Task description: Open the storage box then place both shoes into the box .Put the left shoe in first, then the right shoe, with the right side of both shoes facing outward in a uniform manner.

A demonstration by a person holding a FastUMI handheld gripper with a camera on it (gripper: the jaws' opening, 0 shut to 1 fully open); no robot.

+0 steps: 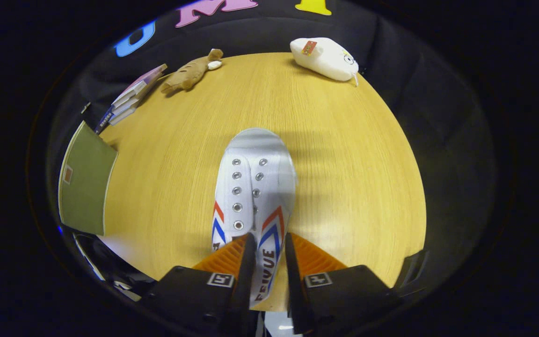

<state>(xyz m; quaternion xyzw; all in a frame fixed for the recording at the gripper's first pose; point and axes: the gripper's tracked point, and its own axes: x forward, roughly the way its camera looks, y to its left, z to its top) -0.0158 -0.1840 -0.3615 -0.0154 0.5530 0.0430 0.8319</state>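
Over at the left edge of the round pale-wood surface [344,154], a flat olive-green panel with a pale border [84,187] is lying partly over the rim, and I cannot tell whether it belongs to the storage box. Just beyond it, a small stack of thin books with pink and white covers [131,96] is sitting at the far-left rim, and next to that a brown plush toy animal [190,72] is lying on its side. In the middle, a white canvas shoe with metal eyelets and red and blue chevron stripes [253,187] is pointing its toe away across the wood, laceless, its heel end running back between the fingers. The tongs [268,248] are narrowed to a slim gap, gripping the shoe's side wall near the heel, one finger inside the opening and one outside, both pressing on the canvas. Far off to the right, a white soft pouch-like plush with a cartoon eye [325,58] is resting near the far rim.
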